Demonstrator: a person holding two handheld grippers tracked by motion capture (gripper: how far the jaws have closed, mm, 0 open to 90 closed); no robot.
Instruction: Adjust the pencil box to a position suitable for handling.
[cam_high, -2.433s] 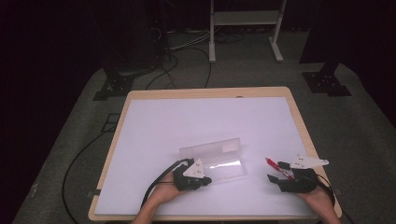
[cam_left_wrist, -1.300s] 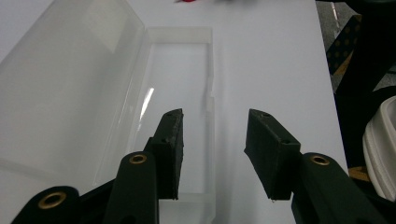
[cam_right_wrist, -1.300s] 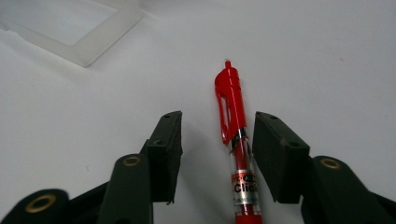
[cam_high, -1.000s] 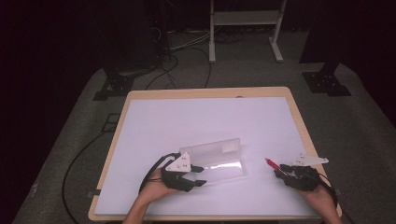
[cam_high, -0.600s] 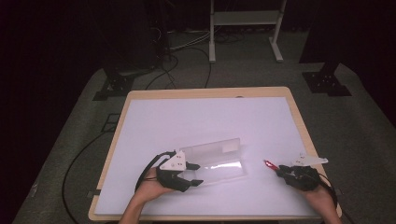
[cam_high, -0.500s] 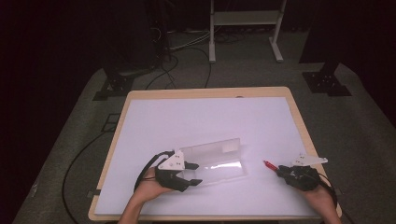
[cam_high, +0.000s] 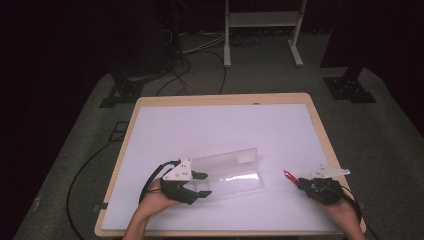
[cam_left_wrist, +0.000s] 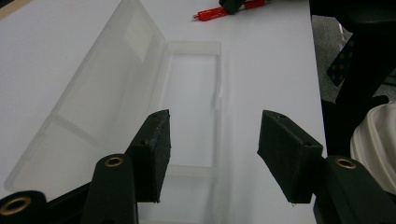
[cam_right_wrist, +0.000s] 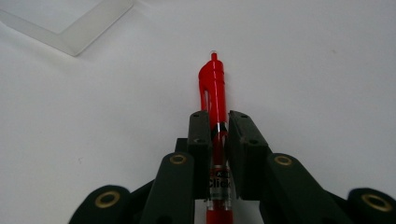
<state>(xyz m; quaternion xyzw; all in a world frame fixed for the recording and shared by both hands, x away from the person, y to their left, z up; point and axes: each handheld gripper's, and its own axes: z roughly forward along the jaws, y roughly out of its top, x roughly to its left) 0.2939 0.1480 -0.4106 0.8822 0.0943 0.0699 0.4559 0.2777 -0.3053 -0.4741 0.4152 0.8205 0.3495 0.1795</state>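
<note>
Pen (cam_right_wrist: 214, 88), red, sits clamped lengthwise in the right gripper (cam_high: 301, 183) at lower right of the high view; the left gripper (cam_high: 199, 184), jaws apart, has shifted leftward to the open clear case's (cam_high: 235, 170) near end, likely steadying it for loading.

my left tongs (cam_high: 201, 184) have slid back toward my side of the desk (cam_high: 220, 120), off the clear case (cam_high: 230, 172) to its near left end, jaws spread apart. my right tongs (cam_high: 300, 182) with the red pen (cam_high: 289, 175) have drifted slightly nearer me and lower.
</note>
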